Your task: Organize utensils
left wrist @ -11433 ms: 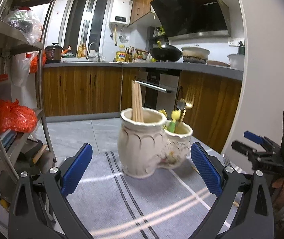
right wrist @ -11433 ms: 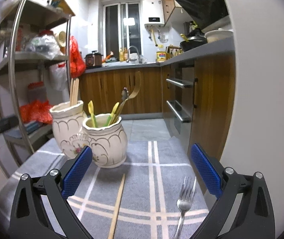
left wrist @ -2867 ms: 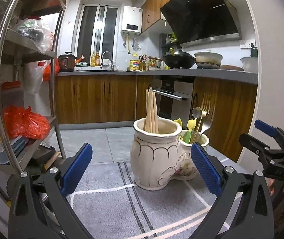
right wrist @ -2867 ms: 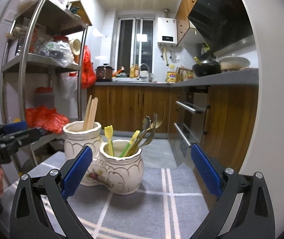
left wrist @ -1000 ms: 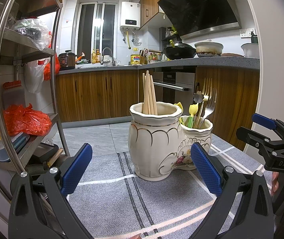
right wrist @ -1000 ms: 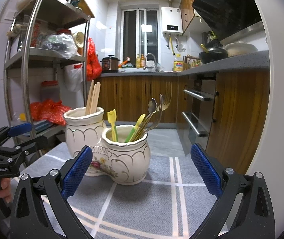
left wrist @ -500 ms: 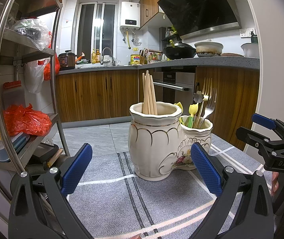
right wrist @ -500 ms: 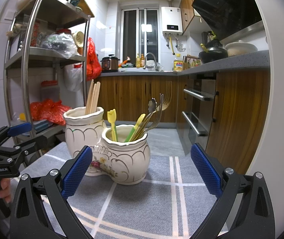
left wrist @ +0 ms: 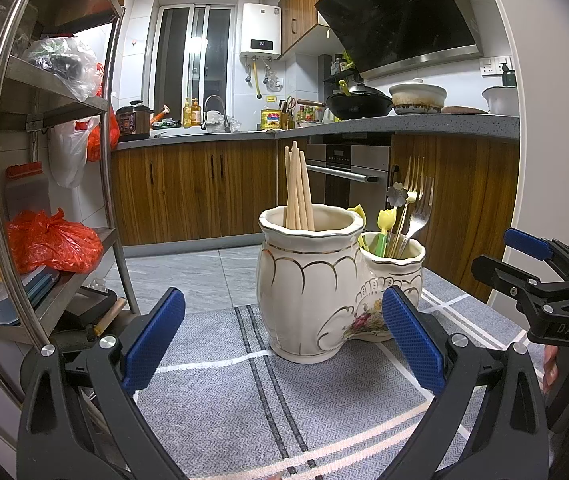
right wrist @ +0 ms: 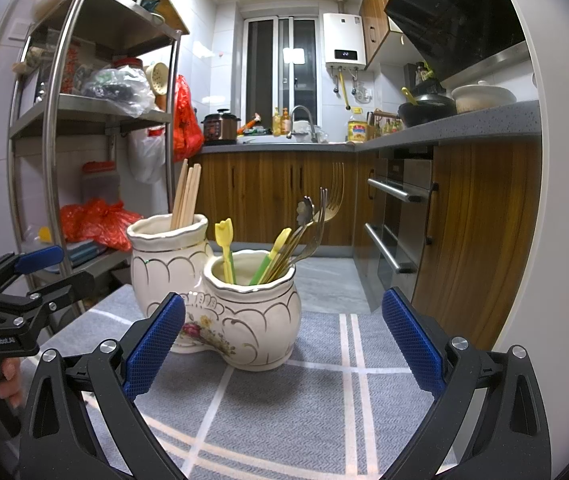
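A cream double-pot ceramic holder (left wrist: 316, 292) stands on a grey striped cloth (left wrist: 244, 400). Its tall pot holds wooden chopsticks (left wrist: 297, 192). Its small pot (right wrist: 252, 304) holds forks (left wrist: 418, 204), a flower-ended spoon and yellow-green picks (right wrist: 226, 248). My left gripper (left wrist: 282, 336) is open and empty, level with the holder and just in front of it. My right gripper (right wrist: 282, 336) is open and empty, just in front of the small pot. Each gripper also shows at the edge of the other's view: the right (left wrist: 540, 276), the left (right wrist: 24, 284).
A steel shelf rack (right wrist: 60, 152) with red bags (left wrist: 40, 244) stands to the left of the table. Wooden kitchen cabinets (right wrist: 268, 196) and an oven (right wrist: 400, 216) are behind. The cloth (right wrist: 344, 400) around the holder bears no loose utensils.
Since 11 seconds ago the chopstick and fork that lay on the cloth are gone from it and the small pot holds more forks. In the last second nothing has moved.
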Tool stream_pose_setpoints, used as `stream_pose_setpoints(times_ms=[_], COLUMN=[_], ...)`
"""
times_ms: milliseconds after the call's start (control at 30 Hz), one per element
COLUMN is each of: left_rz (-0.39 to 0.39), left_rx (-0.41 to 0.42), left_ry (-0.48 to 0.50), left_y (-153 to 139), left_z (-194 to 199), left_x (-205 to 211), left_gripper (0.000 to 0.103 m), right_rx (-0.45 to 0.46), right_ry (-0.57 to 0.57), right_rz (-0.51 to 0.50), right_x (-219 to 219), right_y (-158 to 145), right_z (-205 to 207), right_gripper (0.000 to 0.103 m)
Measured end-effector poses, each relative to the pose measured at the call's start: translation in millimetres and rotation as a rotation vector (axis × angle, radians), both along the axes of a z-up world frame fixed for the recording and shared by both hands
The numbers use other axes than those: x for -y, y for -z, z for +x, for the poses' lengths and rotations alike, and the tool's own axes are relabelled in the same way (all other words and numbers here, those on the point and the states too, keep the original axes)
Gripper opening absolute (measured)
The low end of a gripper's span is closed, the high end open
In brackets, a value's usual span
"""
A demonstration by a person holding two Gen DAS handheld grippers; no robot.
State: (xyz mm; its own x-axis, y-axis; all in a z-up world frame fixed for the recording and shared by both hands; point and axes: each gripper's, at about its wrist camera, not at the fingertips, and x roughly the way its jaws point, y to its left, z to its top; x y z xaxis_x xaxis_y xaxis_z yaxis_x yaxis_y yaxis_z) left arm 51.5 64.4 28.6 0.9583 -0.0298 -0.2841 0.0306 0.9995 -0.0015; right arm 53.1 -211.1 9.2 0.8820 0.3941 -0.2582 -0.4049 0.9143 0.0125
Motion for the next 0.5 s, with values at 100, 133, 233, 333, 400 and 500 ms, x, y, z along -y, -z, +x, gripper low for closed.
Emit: stream_pose_setpoints(times_ms=[100,133,233,333,400,500], left_rz=[0.003,0.003,0.003,0.002,0.005,0.011], left_rx=[0.000,0.000,0.002,-0.001,-0.002,-0.005], left_ry=[0.000,0.000,0.002,-0.004,-0.006,-0.007], left_y=[-0.1,-0.1,0.0,0.1,0.0,-0.1], left_z=[-0.1,-0.1,-0.1,-0.2,-0.4,0.2], left_x=[0.0,-0.1,-1.0,-1.9,-1.4,-0.2], left_gripper=[0.097,0.097,0.097,0.097,0.097,0.098], right_rx=[0.000,0.000,-0.001,-0.001,-0.002,-0.002], right_ry=[0.000,0.000,0.000,0.000,0.000,0.000], right_rz=[0.000,0.000,0.000,-0.001,-0.001,-0.001], right_x=[0.0,0.3,0.3,0.7,0.7,0.8], right_y=[-0.1,0.0,-0.1,0.0,-0.1,-0.2], right_z=[0.1,0.0,0.2,0.1,0.3,0.4], right_gripper=[0.098,0.098,0.098,0.098,0.098,0.098])
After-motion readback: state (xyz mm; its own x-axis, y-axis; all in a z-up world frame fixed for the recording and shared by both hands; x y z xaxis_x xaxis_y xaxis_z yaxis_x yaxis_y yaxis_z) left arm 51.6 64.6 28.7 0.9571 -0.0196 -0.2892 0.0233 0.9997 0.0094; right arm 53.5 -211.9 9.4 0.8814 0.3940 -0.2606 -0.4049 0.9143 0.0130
